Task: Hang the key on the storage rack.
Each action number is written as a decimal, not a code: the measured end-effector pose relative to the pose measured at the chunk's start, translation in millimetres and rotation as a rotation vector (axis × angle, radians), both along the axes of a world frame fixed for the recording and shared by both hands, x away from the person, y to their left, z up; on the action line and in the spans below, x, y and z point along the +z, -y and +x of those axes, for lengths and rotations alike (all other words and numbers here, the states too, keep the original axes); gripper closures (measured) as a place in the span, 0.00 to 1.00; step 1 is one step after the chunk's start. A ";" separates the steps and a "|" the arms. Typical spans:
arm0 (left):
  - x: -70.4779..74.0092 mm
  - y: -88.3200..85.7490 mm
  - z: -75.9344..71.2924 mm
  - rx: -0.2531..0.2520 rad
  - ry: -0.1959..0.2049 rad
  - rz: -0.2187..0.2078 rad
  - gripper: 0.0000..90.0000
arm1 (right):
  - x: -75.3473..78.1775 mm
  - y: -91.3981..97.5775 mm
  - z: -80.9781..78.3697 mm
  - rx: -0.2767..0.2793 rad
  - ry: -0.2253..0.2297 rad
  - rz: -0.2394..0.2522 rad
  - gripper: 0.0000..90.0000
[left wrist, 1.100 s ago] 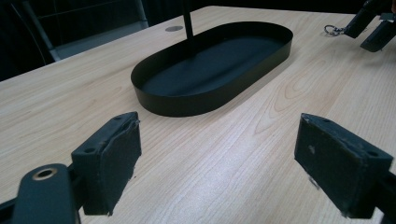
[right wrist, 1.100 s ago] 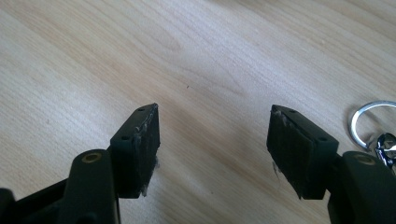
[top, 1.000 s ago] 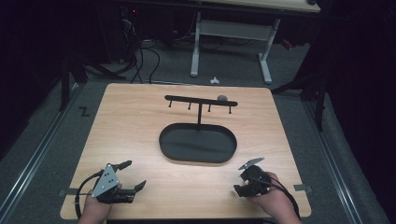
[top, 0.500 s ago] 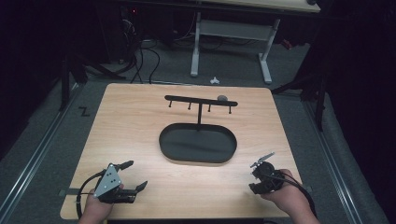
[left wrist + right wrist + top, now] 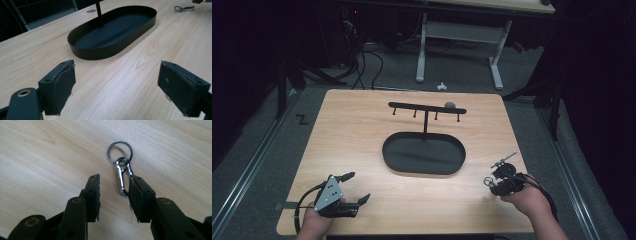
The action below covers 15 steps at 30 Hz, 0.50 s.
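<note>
My right gripper (image 5: 113, 195) is near the table's front right corner, tilted down at the wooden table (image 5: 45, 150). Its two black padded jaws stand partly open, with a modest gap between them, and they hold nothing. A small metal clip with a key ring (image 5: 121, 167) lies flat on the wood at the jaw tips. The clip's lower end sits in the gap, close against the inner edge of the right-hand pad; I cannot tell whether it touches. In the right gripper view the clip's long axis runs away from me, leaning slightly, with the round ring at the far end, beyond the jaws, and the clip's rounded tail nearest me.

My left gripper (image 5: 117, 87) hovers low near the table's front left corner, jaws spread wide with only bare wood between them. It holds nothing. From above, the left gripper (image 5: 354, 187) points toward the table's middle, its grey three-cornered plate on top.

Beyond both grippers, at the centre of the table, is a black oval tray (image 5: 424, 170) with a low wall. A thin post rises from its far edge and carries a black crossbar with small pegs (image 5: 427, 107). The right gripper (image 5: 490, 184) sits to the right of the tray, well apart from the left one.
</note>
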<state>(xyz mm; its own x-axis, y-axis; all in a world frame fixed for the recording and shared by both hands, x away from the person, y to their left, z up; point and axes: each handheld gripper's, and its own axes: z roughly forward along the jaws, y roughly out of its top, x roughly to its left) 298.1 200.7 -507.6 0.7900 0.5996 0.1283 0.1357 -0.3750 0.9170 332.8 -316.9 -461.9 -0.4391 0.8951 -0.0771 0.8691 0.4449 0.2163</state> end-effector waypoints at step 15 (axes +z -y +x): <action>-1.3 -7.6 -4.4 0.005 -0.020 0.015 0.17 | -7.1 0.7 30.0 -0.034 -0.040 0.010 0.71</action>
